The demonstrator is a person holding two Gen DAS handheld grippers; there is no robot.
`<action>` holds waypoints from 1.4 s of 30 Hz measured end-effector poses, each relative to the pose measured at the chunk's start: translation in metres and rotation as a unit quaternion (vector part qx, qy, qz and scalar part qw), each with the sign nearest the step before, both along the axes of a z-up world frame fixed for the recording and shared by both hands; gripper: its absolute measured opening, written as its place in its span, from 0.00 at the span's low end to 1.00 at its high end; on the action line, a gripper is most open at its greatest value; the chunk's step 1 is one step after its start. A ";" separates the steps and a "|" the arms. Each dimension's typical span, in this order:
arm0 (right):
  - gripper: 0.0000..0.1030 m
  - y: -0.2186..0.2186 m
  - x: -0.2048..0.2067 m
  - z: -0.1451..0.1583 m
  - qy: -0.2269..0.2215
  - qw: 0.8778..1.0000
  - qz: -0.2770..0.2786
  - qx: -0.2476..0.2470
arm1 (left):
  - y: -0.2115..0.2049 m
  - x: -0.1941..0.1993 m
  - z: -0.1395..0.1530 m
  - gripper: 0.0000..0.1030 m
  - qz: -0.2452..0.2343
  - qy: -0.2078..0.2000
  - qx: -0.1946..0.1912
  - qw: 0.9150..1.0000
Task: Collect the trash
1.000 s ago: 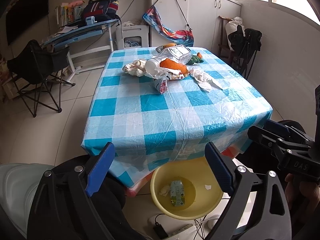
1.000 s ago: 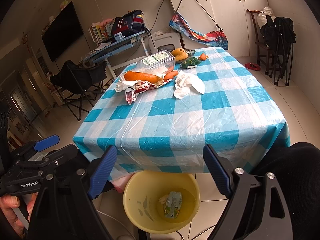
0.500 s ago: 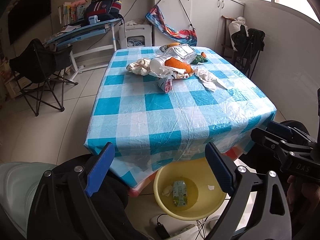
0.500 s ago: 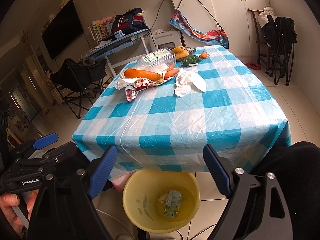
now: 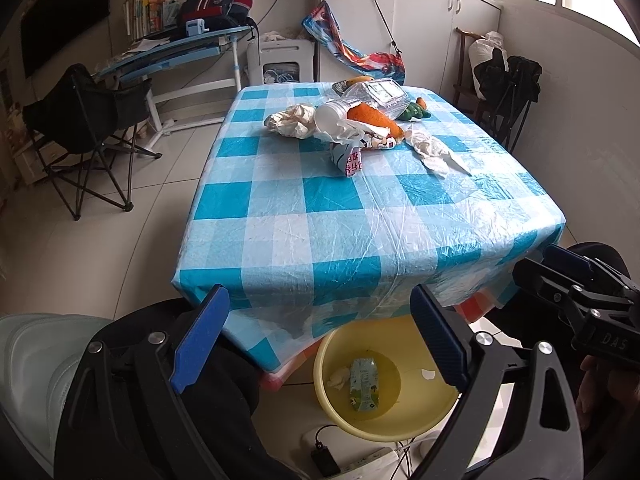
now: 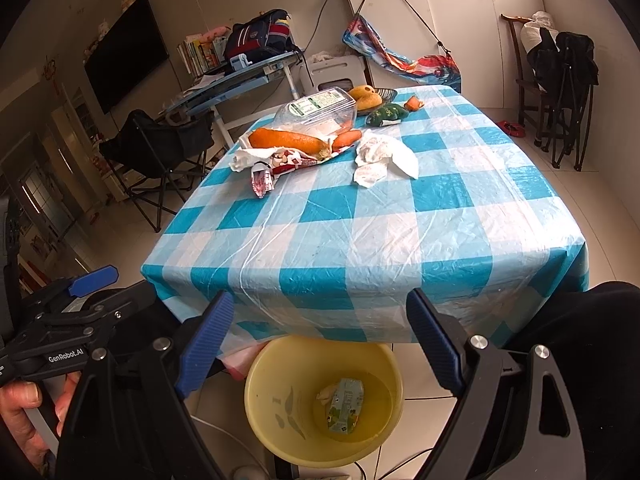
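With both the left claw (image 5: 316,336) and right claw (image 6: 316,336) held open and empty, the far crumpled tissue (image 6: 380,156), judged light and soft, is best pinched at a raised fold.

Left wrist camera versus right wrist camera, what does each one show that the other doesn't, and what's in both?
Only the left wrist view shows the white cup lying by the carrot, and the right gripper from the side. Only the right wrist view shows the wall television fully, and a hand holding the left gripper. Both show the checked tablecloth, crumpled tissues and the yellow basin holding a carton.
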State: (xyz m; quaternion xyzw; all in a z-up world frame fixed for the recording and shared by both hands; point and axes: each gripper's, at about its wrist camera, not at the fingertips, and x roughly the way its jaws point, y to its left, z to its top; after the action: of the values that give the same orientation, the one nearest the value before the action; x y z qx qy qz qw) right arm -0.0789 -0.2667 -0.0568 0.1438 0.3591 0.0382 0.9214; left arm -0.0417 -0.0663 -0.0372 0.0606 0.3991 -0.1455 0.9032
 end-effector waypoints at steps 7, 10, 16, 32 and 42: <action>0.82 0.000 0.000 0.000 0.000 1.000 -0.001 -0.001 | 0.000 0.008 -0.004 0.86 0.005 0.003 0.000 1.000; 0.82 0.001 0.004 0.002 -0.001 1.000 0.000 -0.003 | 0.001 0.012 -0.007 0.86 0.009 0.005 0.000 1.000; 0.82 -0.006 0.018 0.006 -0.005 1.000 0.001 -0.010 | 0.010 0.031 -0.007 0.86 0.031 0.008 -0.007 0.999; 0.82 -0.036 0.120 0.007 0.007 0.998 0.007 -0.060 | -0.006 0.098 0.019 0.86 0.038 -0.018 -0.030 0.999; 0.78 -0.045 0.170 -0.005 0.028 0.997 0.015 -0.067 | -0.019 0.176 0.041 0.86 0.045 -0.057 -0.011 0.997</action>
State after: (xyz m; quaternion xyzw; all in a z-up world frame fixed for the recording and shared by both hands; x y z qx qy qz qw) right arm 0.0911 -0.3117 -0.0617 0.0771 0.3890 0.0234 0.9177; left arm 0.1346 -0.0853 0.0040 0.0408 0.3474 -0.1058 0.9308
